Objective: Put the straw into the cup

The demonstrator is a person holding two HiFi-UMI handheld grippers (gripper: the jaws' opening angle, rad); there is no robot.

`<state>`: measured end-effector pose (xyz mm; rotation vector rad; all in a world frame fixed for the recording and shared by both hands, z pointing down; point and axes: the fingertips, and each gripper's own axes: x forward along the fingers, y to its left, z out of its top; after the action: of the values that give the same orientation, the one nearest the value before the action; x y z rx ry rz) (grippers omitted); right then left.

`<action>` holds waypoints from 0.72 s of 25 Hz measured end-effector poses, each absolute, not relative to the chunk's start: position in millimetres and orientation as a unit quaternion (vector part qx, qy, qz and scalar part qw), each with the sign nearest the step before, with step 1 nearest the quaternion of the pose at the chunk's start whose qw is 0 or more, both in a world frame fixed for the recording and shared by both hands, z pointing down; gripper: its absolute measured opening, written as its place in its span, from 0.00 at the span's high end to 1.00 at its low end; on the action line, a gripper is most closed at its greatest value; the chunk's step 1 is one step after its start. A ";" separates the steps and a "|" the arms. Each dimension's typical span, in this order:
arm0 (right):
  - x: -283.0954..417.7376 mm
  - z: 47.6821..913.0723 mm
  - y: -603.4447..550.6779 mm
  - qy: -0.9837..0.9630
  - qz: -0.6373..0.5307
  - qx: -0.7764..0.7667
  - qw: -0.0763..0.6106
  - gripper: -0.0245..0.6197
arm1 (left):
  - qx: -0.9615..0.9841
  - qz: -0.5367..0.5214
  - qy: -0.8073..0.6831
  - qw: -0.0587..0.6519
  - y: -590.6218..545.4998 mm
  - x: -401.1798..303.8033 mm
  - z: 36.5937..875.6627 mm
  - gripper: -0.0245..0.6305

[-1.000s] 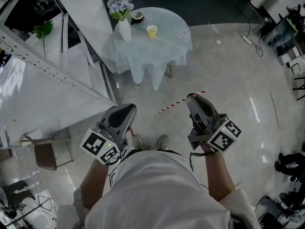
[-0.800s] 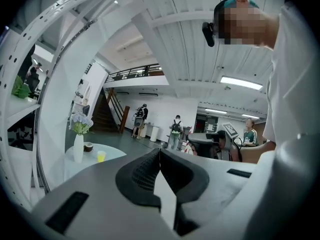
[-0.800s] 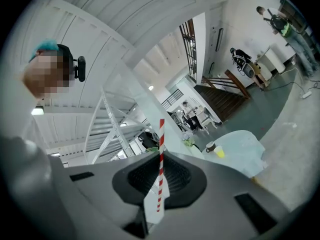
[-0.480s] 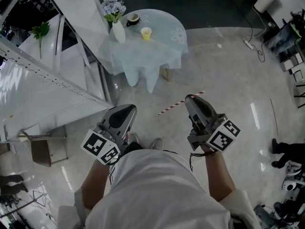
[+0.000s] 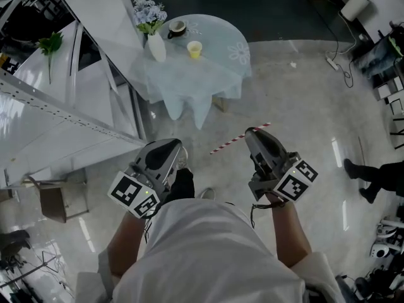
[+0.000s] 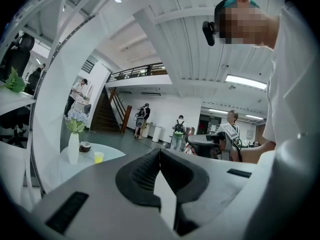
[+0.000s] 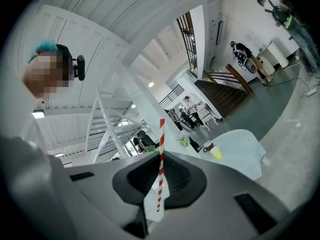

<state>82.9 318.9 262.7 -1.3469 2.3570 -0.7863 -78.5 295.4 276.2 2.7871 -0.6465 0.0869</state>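
Note:
A red-and-white striped straw (image 5: 240, 137) sticks out to the left from my right gripper (image 5: 253, 131), which is shut on it at waist height above the floor. In the right gripper view the straw (image 7: 161, 159) stands upright between the closed jaws of the right gripper (image 7: 160, 155). The small yellow cup (image 5: 194, 49) stands on a round table (image 5: 221, 68) with a pale cloth, well ahead of both grippers. The same cup (image 7: 216, 153) shows far off in the right gripper view. My left gripper (image 5: 176, 146) is shut with nothing in it, and its closed jaws (image 6: 160, 152) are seen with the cup (image 6: 99, 157) in the distance.
A white vase of flowers (image 5: 155, 43) and a dark bowl (image 5: 176, 26) share the table. A white metal stair frame (image 5: 69, 106) runs along the left. A stool (image 5: 53, 204) stands at lower left. A walking person's legs (image 5: 372, 175) are at the right edge. Cables (image 5: 334, 59) lie on the floor.
The table has shifted only slightly in view. A dark trouser leg now steps forward between the grippers. Someone's legs have come in at the right. Both grippers hold as before.

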 end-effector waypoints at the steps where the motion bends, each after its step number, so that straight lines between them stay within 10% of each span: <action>1: 83.0 263.9 312.5 0.823 -0.276 -0.471 0.156 0.91 | 0.964 0.030 -0.223 0.141 288.5 -78.1 277.9 0.93; 18: 68.2 291.4 145.3 0.806 -0.296 -0.493 0.139 0.91 | 0.966 0.036 -0.196 0.167 115.6 -88.3 308.6 0.93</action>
<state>68.2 145.3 291.4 -1.4255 2.3300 -0.8552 -88.3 115.6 308.6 2.7477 -0.5582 0.1020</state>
